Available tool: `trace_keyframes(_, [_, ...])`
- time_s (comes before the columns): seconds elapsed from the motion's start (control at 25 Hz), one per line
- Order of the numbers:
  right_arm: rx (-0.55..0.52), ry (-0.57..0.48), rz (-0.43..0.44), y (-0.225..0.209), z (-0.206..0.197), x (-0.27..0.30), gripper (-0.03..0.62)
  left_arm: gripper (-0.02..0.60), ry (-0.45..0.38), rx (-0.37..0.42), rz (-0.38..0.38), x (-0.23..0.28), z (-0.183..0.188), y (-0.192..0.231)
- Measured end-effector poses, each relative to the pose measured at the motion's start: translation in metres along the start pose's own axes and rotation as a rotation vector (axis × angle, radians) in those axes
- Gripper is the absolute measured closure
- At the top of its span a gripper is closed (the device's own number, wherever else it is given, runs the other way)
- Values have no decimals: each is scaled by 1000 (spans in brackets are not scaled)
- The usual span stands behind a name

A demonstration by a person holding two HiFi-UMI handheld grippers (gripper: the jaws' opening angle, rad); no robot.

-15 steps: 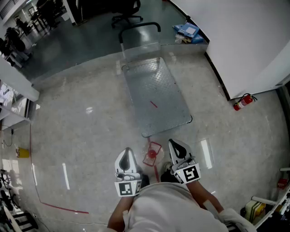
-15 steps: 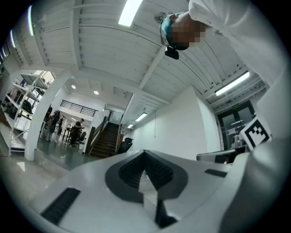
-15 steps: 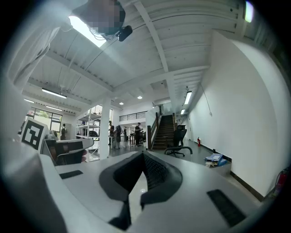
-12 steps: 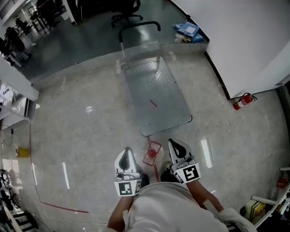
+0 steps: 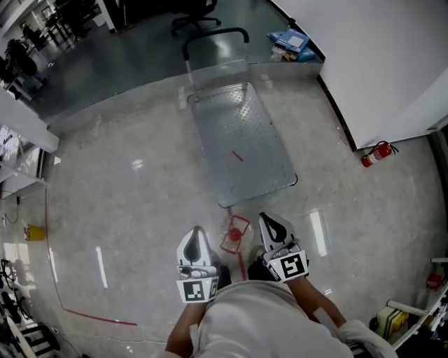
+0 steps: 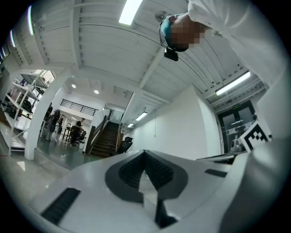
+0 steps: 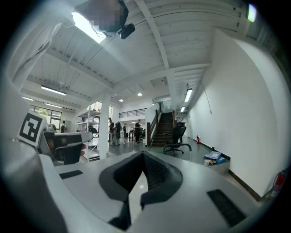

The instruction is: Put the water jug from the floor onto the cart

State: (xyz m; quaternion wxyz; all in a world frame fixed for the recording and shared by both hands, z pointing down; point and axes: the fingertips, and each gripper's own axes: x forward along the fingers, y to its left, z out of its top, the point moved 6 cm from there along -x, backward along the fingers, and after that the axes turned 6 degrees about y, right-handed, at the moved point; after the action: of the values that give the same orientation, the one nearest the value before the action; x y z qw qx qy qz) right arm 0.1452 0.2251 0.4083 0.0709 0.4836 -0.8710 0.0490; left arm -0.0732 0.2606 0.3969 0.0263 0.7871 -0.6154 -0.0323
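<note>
Head view, L to R: a small yellow obj (image 5: 32, 235) sits at the far left edge. A red tape line (image 5: 98, 319) runs across the pale floor (image 5: 126, 210) nearer the person.

The left gripper (image 5: 195, 241) is held low, close to the person's torso, w/ its marker cube facing up. In the left gripper view its ribbed pads (image 6: 159, 170) meet in a point: claw fully closed, nothing btwn the jaws. It looks out over the hall, roughly level.

Just right of it the water jug (image 5: 234, 235) stands on the floor, seen from above: clear body, red cap. It sits btwn the two grippers but touches neither. It is just short of the near edge of the cart (image 5: 241, 140), not on it. The cart's metal deck is bare except for a short red mark. Its black handle (image 5: 213, 35) is at the far end, w/ an office chair (image 5: 192, 17) beyond.

The right gripper (image 5: 273, 227) is just right of the jug, cube up. In the right gripper view its pads (image 7: 154, 170) are also pressed together: claw closed, empty.

Further right, blue items (image 5: 294, 43) lie by the base of the white wall (image 5: 378, 63). A red fire extinguisher (image 5: 376, 154) lies at the wall's corner.
</note>
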Motion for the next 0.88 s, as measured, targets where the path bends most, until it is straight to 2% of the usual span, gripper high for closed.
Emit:
trace_keyframes(0.12, [36, 84, -5, -1, -25, 12, 582, 578, 1, 7, -7, 0, 2, 1])
trace_keyframes(0.32, [51, 297, 38, 4, -93, 47, 579, 578, 13, 6, -22, 0, -1, 1])
trace_keyframes(0.48, [37, 459, 80, 17, -165, 79, 560, 578, 46, -8, -43, 8, -23, 8])
trace_keyframes(0.72, [50, 712, 117, 42, -285, 92, 559, 578, 90, -28, -66, 18, -64, 23])
trace_keyframes(0.88, [39, 958, 160, 55, -365, 95, 547, 578, 127, -43, -75, 22, -95, 32])
